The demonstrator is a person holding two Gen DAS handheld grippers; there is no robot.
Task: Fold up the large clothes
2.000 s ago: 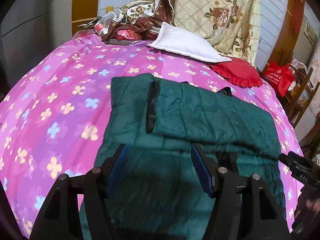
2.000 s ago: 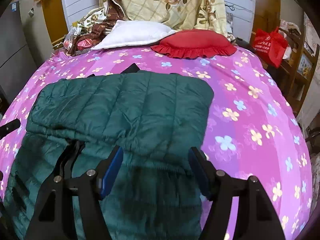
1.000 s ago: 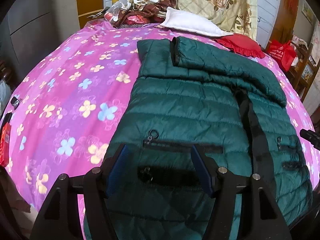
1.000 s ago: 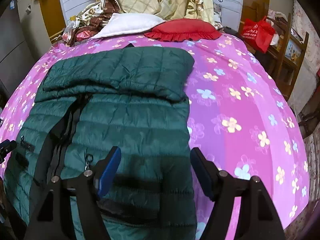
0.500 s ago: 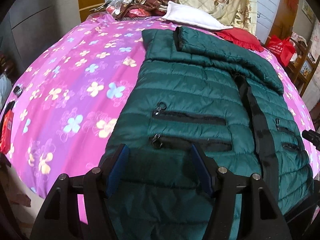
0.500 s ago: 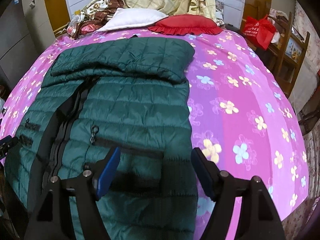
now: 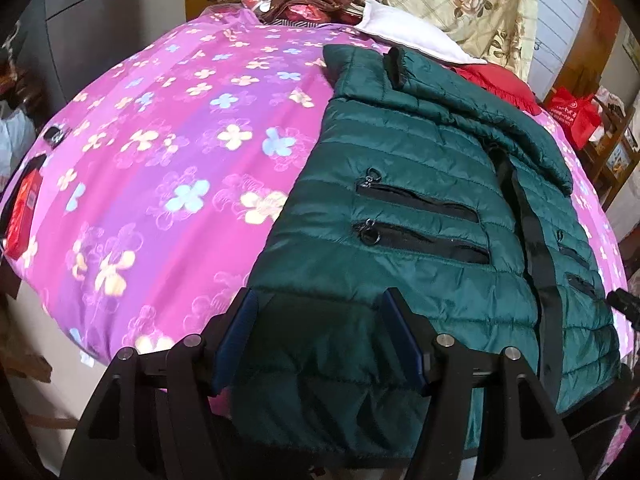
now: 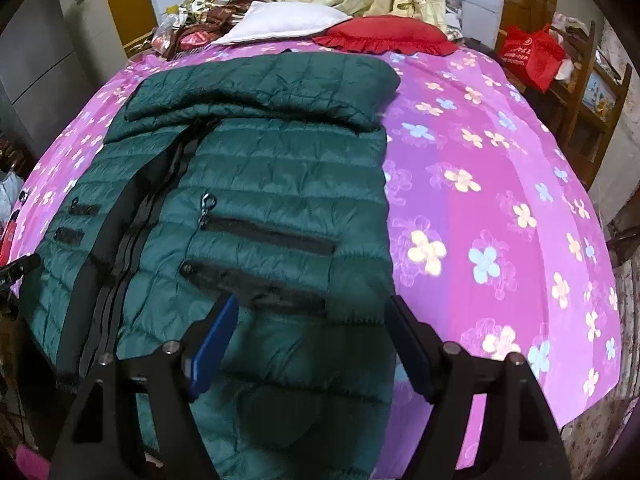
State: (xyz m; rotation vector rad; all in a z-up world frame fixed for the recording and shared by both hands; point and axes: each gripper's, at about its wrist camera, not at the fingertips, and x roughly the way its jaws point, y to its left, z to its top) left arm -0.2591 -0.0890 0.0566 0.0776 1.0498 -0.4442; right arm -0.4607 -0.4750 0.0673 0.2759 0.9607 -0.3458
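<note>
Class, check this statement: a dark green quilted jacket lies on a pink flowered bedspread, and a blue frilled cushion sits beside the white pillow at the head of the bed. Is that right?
Not quite. The frilled cushion is red, not blue; the right wrist view shows it clearly. The rest holds: the dark green quilted jacket lies on the pink flowered bedspread, and the cushion sits beside the white pillow.

White print seen on red bag (image 8: 530,53) at bed's far right, too small to be read; same red bag (image 7: 575,117) in left view, print likewise illegible; marking on red packet (image 7: 23,216) at left bed edge not made out; no other text, brand or number found.
</note>
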